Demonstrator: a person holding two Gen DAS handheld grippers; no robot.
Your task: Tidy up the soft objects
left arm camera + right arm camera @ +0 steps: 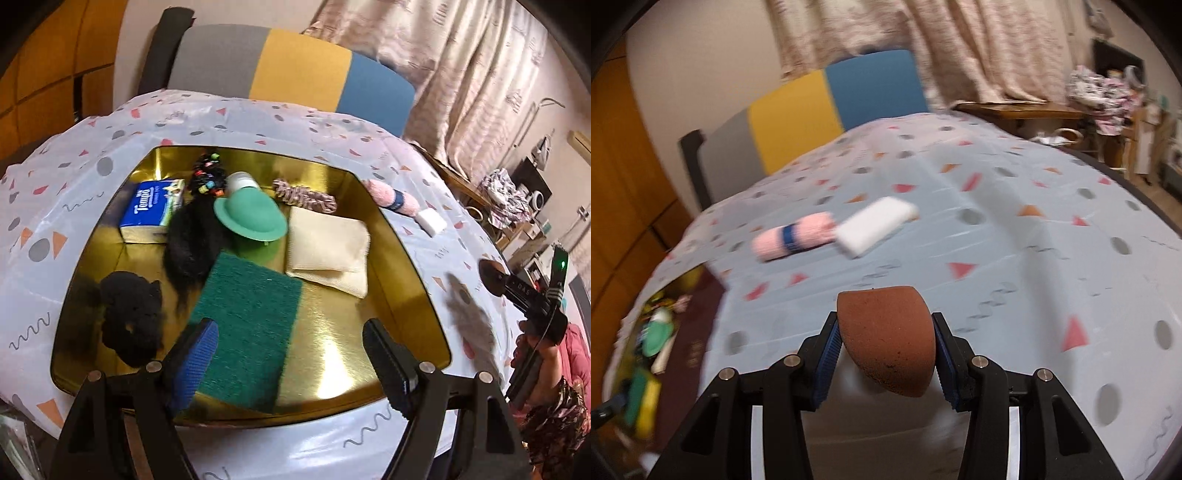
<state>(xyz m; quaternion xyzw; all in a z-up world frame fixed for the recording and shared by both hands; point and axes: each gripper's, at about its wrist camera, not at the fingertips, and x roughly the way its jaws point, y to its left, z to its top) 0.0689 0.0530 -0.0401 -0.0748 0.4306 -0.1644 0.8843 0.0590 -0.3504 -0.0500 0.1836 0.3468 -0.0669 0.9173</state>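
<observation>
- Gripping a brown teardrop sponge (890,339) between the pads of the right gripper (886,354), narrowed onto it from both sides; carrying it above the patterned tablecloth (1015,240), apart from the surface.
- Hovering with the left gripper (291,358) over the near end of the gold tray (332,343), jaws spread wide, holding nothing.
- Already lying in the tray: green scouring pad (247,325), cream folded cloth (328,251), green hat-shaped piece (251,218), black fuzzy items (133,314), striped scrunchie (306,197), tissue pack (151,206).
- Remaining outside on the cloth: pink roll with a blue band (794,238) and white foam block (875,225), just beside each other.
- Judging progress as well past halfway; three pieces left to place, counting the sponge in hand.
- Reading "Tempo" on the tissue pack; "DAS" on the right gripper's body in the left wrist view; smaller print illegible.
</observation>
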